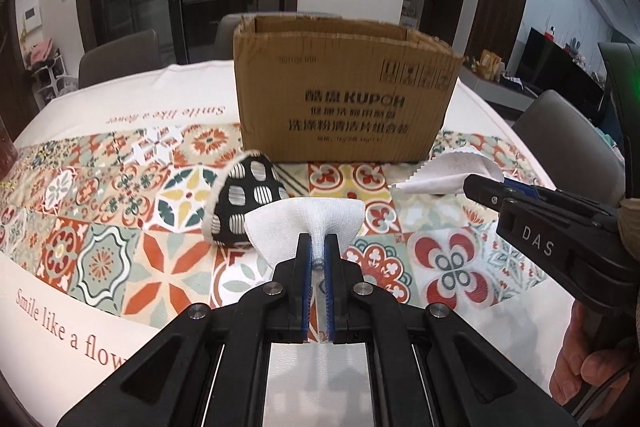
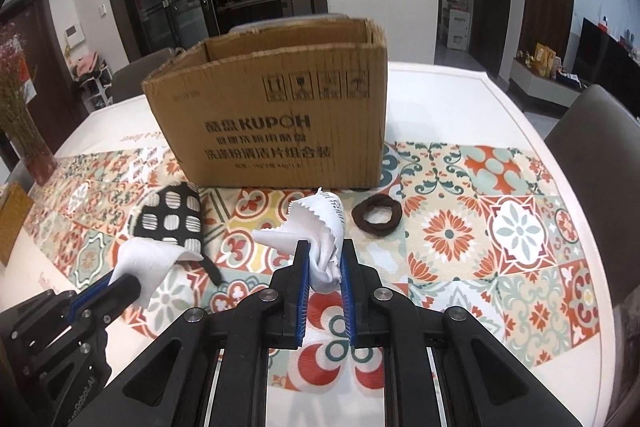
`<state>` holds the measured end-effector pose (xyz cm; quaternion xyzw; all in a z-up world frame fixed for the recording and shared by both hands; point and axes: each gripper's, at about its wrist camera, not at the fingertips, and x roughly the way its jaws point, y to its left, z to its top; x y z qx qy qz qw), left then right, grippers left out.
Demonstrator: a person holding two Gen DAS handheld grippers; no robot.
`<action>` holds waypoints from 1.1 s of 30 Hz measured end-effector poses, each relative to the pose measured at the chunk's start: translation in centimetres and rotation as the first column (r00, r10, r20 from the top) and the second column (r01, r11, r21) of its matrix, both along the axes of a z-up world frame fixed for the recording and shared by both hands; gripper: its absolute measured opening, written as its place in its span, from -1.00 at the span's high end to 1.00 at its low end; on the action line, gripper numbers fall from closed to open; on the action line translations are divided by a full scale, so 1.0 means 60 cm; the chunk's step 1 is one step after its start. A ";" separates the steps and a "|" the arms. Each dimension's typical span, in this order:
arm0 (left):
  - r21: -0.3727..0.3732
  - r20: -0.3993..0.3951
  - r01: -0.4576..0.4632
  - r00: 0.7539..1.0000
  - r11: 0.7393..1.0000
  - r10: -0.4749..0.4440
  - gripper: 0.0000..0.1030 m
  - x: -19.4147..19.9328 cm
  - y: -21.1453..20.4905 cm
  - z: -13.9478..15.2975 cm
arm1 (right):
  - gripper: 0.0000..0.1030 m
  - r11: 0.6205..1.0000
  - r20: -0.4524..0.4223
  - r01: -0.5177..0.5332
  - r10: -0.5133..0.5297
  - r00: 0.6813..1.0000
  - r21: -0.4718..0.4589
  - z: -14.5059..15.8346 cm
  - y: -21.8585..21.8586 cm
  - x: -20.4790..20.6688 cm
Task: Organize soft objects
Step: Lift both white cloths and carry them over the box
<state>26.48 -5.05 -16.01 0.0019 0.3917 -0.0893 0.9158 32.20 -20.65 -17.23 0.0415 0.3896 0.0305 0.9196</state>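
Both grippers are loaded, and each holds its item clear of the patterned tablecloth [image 2: 500, 211], presumably for transfer into the open-topped cardboard box [image 2: 276, 123].

Left gripper [image 1: 319, 247]: jaws closed almost fully on a pinched fold of a white mesh cloth [image 1: 308, 217]. The pinch is near the cloth's centre, so the free material fans out to both sides ahead of the fingertips. In the left wrist view the box [image 1: 344, 99] stands at 12 o'clock from this gripper, a direct line for delivery.

Right gripper [image 2: 323, 257]: jaws clamped on a bunched white cloth with a zigzag-cut edge [image 2: 316, 227]. The jaws stand wider than the left pair because the bundle is thicker. The box is at 11 o'clock in the right wrist view.

Items remaining on the table:
- A black pouch with a pale oval pattern [image 2: 172, 223], at 10 o'clock from the right gripper, near the box front.
- A dark brown hair tie [image 2: 376, 215], at 1 o'clock, just in front of the box's right corner.

The box interior is not visible, so its contents cannot be determined.
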 end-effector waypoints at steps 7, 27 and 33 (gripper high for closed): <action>0.000 0.050 0.009 0.999 1.000 -0.009 0.86 -0.015 0.007 0.040 | 0.70 1.000 0.041 0.008 -0.008 0.999 0.007 0.039 0.003 -0.022; -0.008 0.209 0.044 0.977 0.999 -0.041 0.86 -0.032 0.017 0.159 | 0.70 0.999 0.195 0.042 -0.044 0.980 0.016 0.157 0.006 -0.061; -0.002 0.253 0.052 0.966 0.999 -0.049 0.86 -0.024 0.017 0.185 | 0.70 0.999 0.229 0.048 -0.051 0.972 0.017 0.178 0.004 -0.057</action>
